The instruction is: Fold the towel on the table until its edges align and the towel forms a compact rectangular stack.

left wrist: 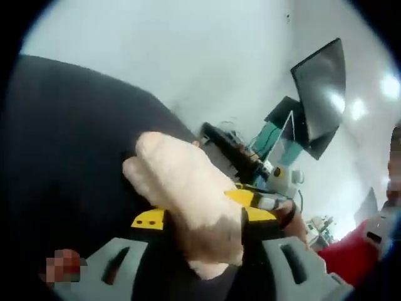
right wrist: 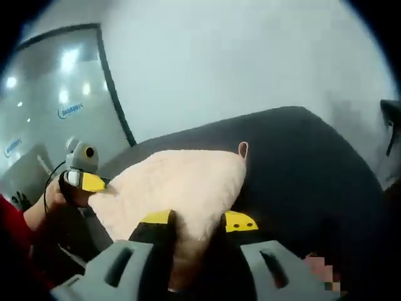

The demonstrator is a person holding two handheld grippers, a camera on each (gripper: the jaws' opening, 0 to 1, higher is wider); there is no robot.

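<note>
Your towel [right wrist: 172, 188] hides the right gripper's [right wrist: 195, 229] jaw tips at lower centre; the left gripper view blurs equipment [left wrist: 279, 163] at right beyond telling

Evenly bright, lit from overhead; ceiling lamps mirrored as soft white spots on a glass partition [right wrist: 56, 94] and on a tilted dark monitor [left wrist: 321, 81]. Strongly bent toward the edges by the fisheye. Soft and smeared throughout, most on the pale towel [right wrist: 172, 188]. Black tabletop [right wrist: 301, 163] almost without shadow detail.
</note>
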